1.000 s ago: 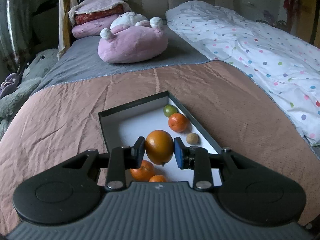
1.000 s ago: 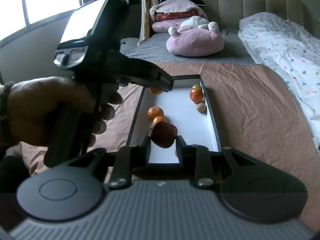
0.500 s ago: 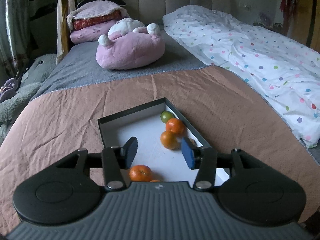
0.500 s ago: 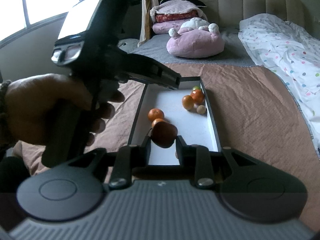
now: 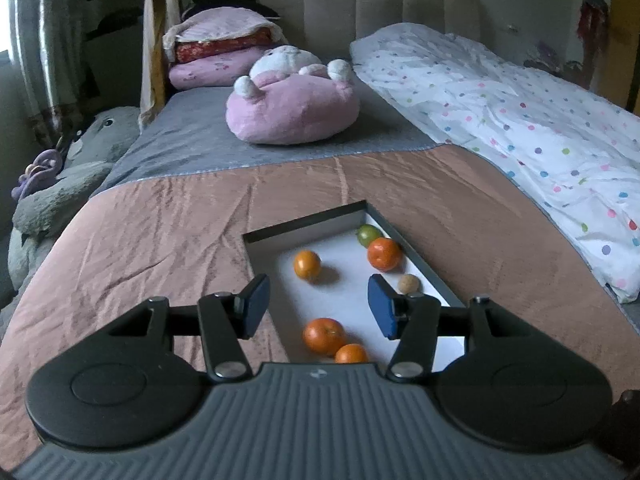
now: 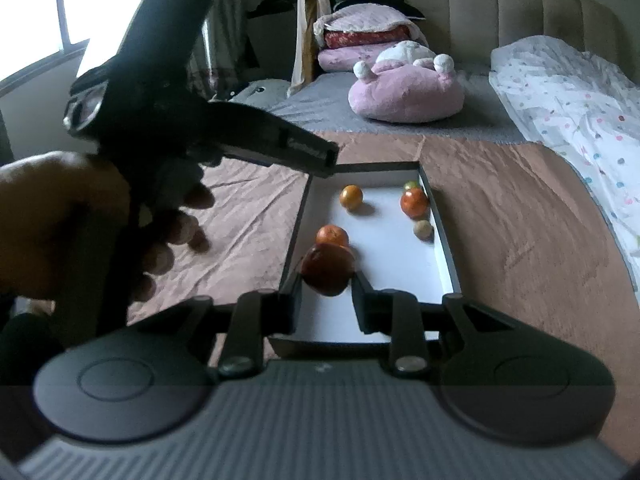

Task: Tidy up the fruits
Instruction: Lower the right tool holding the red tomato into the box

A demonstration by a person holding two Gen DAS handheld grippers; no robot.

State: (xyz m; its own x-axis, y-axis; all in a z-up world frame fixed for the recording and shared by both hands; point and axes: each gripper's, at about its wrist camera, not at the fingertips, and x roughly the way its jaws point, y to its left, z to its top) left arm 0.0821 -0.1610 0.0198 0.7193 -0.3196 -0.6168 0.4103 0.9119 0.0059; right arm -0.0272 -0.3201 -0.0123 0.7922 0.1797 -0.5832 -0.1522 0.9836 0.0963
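A black-walled white tray (image 5: 430, 270) (image 6: 446, 248) lies on the brown bedspread. In it are a loose orange (image 5: 307, 264) (image 6: 351, 197), a reddish orange (image 5: 384, 254) (image 6: 414, 202), a green lime (image 5: 369, 234), a small tan fruit (image 5: 409, 283) (image 6: 423, 229) and two oranges near the front (image 5: 324, 335) (image 5: 351, 354). My left gripper (image 5: 318, 306) is open and empty above the tray. My right gripper (image 6: 326, 294) is shut on a dark red-orange fruit (image 6: 326, 274) over the tray's near end.
The left hand-held gripper and the hand on it (image 6: 132, 168) fill the left of the right wrist view. A pink plush cushion (image 5: 292, 104), stacked pillows (image 5: 216, 56) and a dotted white duvet (image 5: 520, 120) lie farther up the bed. Grey plush toys (image 5: 60, 184) sit at the left edge.
My left gripper opened and let go of its orange, which rolled about in the tray and now rests toward the far left. The left gripper rose and drew back. The right gripper kept its fruit.
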